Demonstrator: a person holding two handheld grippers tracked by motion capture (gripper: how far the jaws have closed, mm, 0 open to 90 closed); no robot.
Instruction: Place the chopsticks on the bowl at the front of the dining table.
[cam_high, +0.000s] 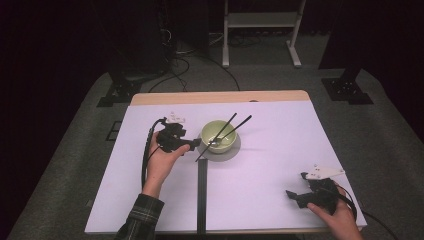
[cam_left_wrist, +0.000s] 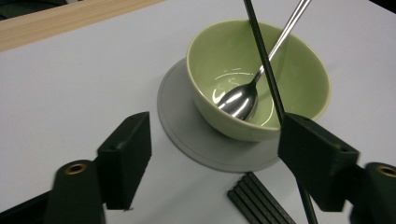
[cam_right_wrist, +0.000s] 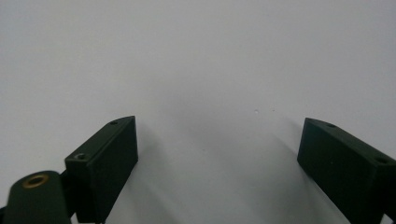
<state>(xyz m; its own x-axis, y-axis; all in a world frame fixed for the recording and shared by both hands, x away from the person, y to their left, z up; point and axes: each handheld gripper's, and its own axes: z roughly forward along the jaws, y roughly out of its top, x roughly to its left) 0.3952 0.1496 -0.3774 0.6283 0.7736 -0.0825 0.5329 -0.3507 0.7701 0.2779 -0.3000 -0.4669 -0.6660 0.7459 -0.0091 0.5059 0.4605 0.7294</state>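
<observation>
Green bowl (cam_left_wrist: 259, 79) holds a spoon (cam_left_wrist: 243, 95); my left tool (cam_high: 192, 145) sits released beside it, my right tool (cam_high: 292, 196) released over bare table (cam_high: 270, 165).

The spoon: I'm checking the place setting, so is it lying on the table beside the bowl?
No, the spoon rests inside the green bowl, its head at the bottom and its handle leaning over the rim.

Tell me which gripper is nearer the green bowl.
Left. The left gripper sits right beside the green bowl, jaws open at its near-left side. The right gripper rests far off, near the table's front right corner, jaws open over bare tabletop.
</observation>
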